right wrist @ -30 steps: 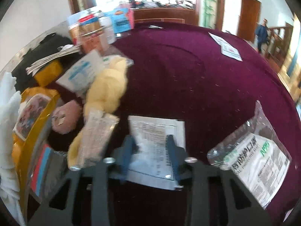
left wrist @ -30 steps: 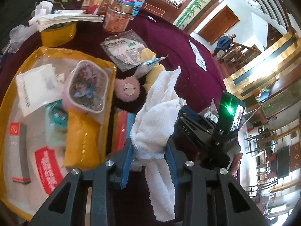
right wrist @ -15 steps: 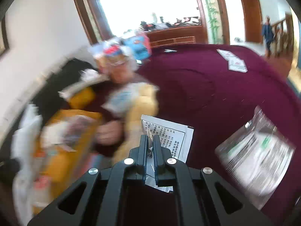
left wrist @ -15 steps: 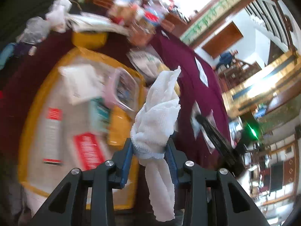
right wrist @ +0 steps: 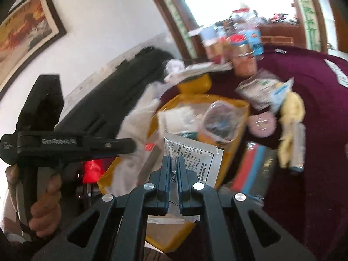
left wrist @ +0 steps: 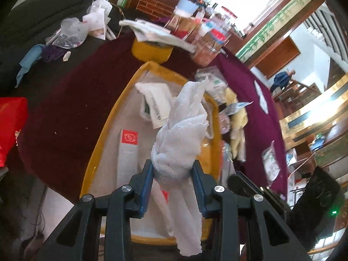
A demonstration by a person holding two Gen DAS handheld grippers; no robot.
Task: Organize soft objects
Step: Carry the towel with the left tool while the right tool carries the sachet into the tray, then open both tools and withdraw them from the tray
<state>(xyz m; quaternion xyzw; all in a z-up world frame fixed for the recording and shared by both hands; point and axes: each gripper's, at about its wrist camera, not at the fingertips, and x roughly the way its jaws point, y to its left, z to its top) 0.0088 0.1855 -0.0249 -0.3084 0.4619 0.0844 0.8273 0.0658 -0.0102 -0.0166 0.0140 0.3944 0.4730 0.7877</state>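
My left gripper [left wrist: 173,169] is shut on a bunched white towel [left wrist: 184,130], held above the yellow-rimmed tray [left wrist: 113,117]. The towel's tail hangs down between the fingers. My right gripper [right wrist: 173,163] is shut on the edge of a flat printed packet [right wrist: 195,156], lifted over the same tray [right wrist: 243,104]. Beside the tray on the maroon cloth lie a pink fluffy pad [right wrist: 263,124] and a pale yellow soft cloth [right wrist: 291,113]. In the right wrist view, a hand [right wrist: 45,215] holds the left gripper's black body [right wrist: 76,145].
The tray holds a tube [left wrist: 128,152], a white pouch [left wrist: 156,106] and a clear lidded box [right wrist: 219,119]. Behind it stand a yellow bowl [left wrist: 150,50], papers and jars [left wrist: 208,45]. Mask packets [left wrist: 269,163] lie on the cloth; a red box [left wrist: 10,126] sits far left.
My right gripper closed on the printed packet and lifted it off the cloth toward the tray. The left gripper carried the towel sideways until it hung over the tray.
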